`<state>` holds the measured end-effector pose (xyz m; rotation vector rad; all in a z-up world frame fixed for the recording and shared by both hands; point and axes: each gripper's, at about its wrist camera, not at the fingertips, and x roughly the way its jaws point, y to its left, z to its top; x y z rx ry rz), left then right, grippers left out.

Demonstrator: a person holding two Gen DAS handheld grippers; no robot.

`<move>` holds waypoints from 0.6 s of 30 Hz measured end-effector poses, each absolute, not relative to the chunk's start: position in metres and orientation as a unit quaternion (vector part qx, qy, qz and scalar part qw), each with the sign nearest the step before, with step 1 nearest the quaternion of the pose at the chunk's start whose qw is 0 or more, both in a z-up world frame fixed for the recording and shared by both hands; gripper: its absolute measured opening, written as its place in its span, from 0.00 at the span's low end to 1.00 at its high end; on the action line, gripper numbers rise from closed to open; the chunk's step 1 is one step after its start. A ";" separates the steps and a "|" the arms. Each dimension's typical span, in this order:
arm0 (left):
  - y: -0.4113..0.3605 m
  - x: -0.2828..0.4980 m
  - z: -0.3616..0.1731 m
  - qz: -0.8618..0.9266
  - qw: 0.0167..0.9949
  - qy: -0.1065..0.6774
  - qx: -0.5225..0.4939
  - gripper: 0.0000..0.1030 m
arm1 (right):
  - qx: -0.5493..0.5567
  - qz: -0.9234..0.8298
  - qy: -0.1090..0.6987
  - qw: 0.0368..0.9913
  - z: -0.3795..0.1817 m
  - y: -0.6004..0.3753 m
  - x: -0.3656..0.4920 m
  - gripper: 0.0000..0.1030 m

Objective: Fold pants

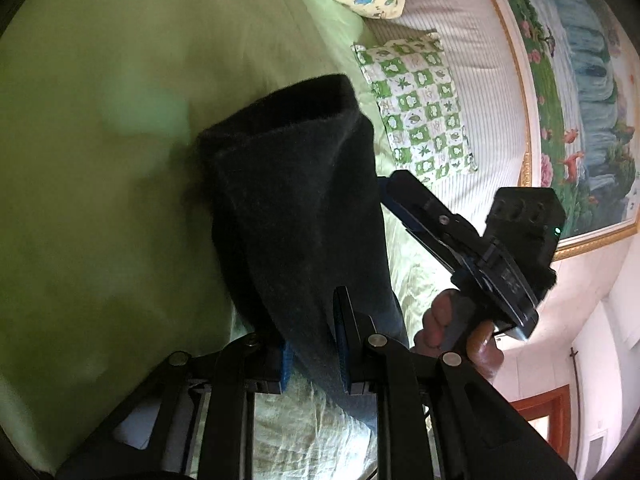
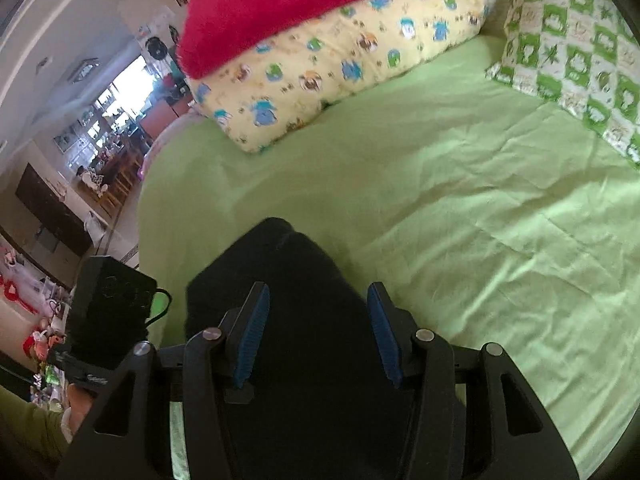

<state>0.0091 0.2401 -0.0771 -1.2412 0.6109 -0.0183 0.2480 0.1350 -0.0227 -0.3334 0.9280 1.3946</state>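
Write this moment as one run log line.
left gripper: shut on pants | right gripper: pants between jaws, grip unclear | bed sheet: below

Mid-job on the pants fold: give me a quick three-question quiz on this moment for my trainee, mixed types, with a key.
1. True or false: the left gripper is clamped on the dark pants.
2. Which lies on the yellow cartoon pillow? A) red plush blanket B) checkered pillow C) the pants
3. Fill in: the bed sheet is ____ in colour.

Key: 1 true; 2 A; 3 green
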 end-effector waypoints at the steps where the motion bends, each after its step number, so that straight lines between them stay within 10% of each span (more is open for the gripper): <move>1: 0.241 0.008 -0.074 -0.001 0.774 0.282 -0.567 0.17 | -0.146 0.616 0.413 0.655 -0.024 0.136 0.251 0.51; 18: 0.259 0.004 -0.067 0.054 0.794 0.282 -0.535 0.20 | -0.157 0.626 0.420 0.638 -0.030 0.161 0.252 0.51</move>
